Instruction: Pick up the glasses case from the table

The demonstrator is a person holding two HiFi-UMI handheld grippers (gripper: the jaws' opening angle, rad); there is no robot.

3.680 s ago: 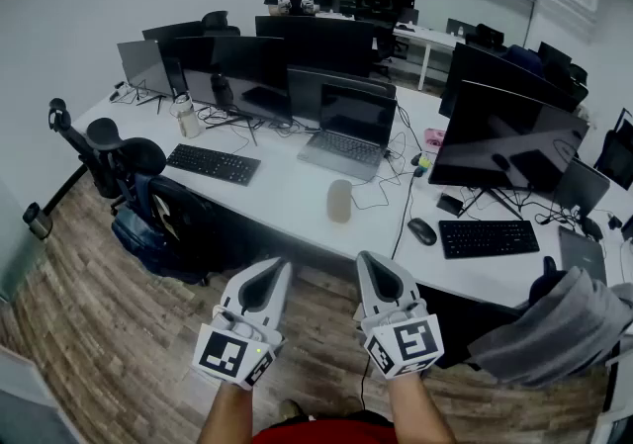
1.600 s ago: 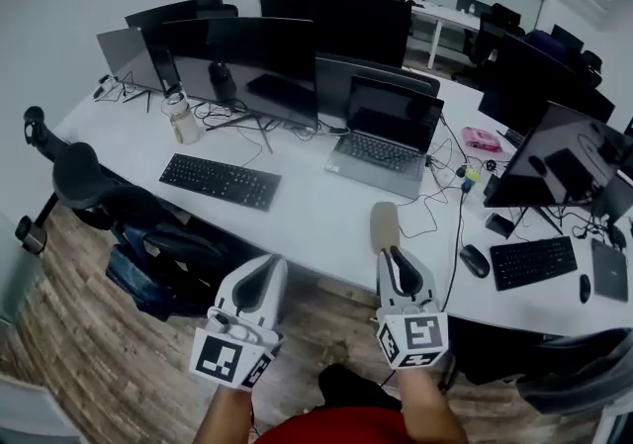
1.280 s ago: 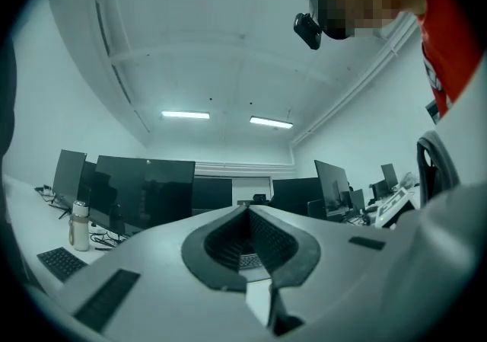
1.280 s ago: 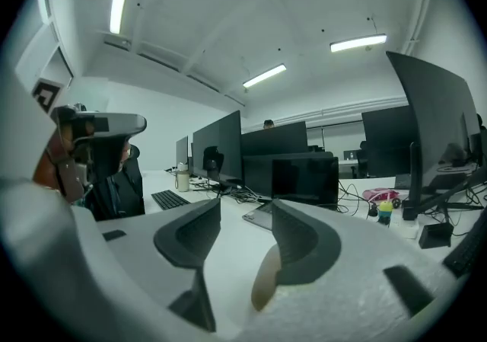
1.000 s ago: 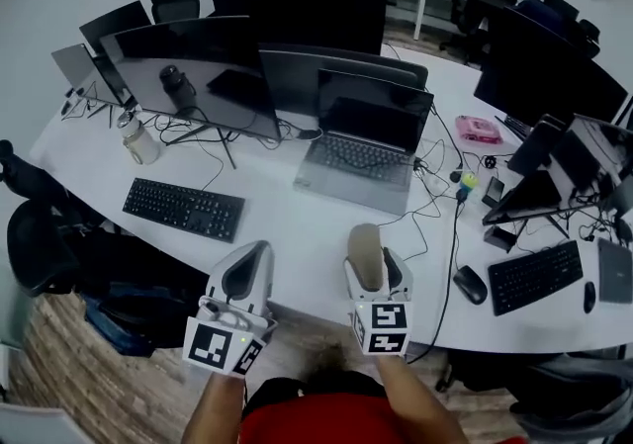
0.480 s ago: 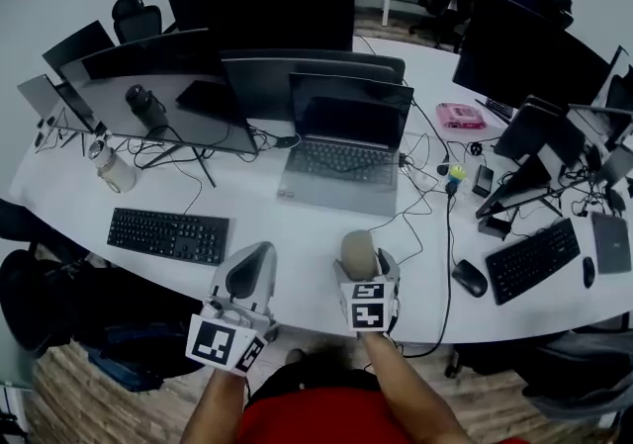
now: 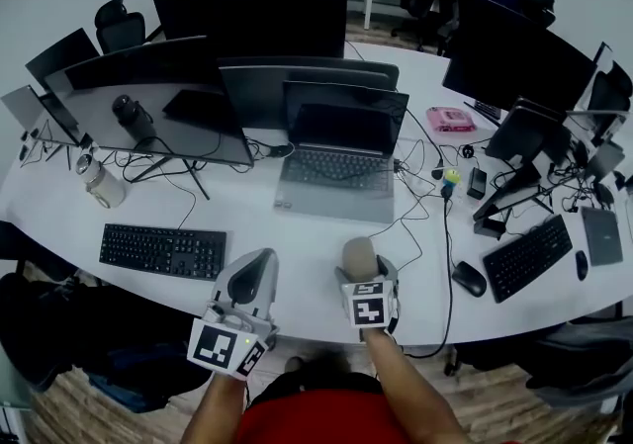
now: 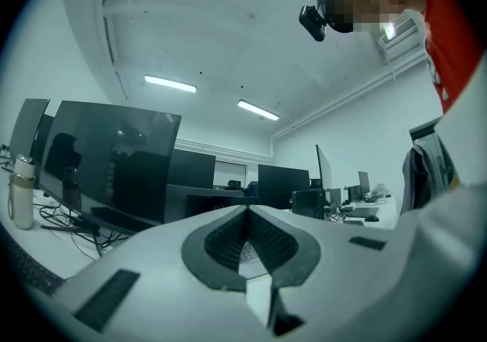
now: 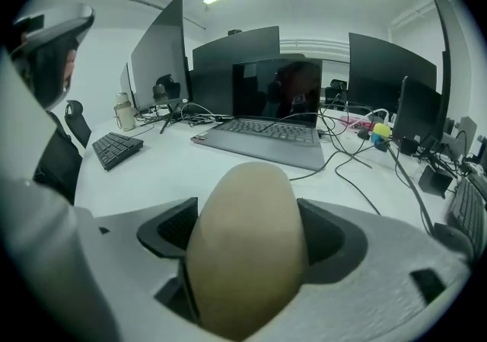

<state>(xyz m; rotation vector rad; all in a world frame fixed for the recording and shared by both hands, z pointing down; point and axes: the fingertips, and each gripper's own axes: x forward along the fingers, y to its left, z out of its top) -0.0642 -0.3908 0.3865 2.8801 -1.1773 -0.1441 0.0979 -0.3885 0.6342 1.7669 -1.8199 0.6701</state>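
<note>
Two tools work at the worktop's (image 7: 297, 244) near edge: the right hand-held gripper (image 7: 366, 274) is opening its jaws around the beige glasses case (image 7: 358, 254), just near of the laptop (image 7: 336, 170); the left hand-held gripper (image 7: 262, 259) is closed, empty

The glasses case (image 9: 247, 249) has a matt beige skin, faintly grainy (leatherette or cloth, it cannot be told which). The table (image 7: 287, 244) top is smooth white with a slight sheen. The laptop (image 7: 331, 203) body looks like matt grey metal, its screen glossy black, as are the monitors (image 7: 257, 12). The floor (image 7: 49, 412) shows grained wood planks.
</note>
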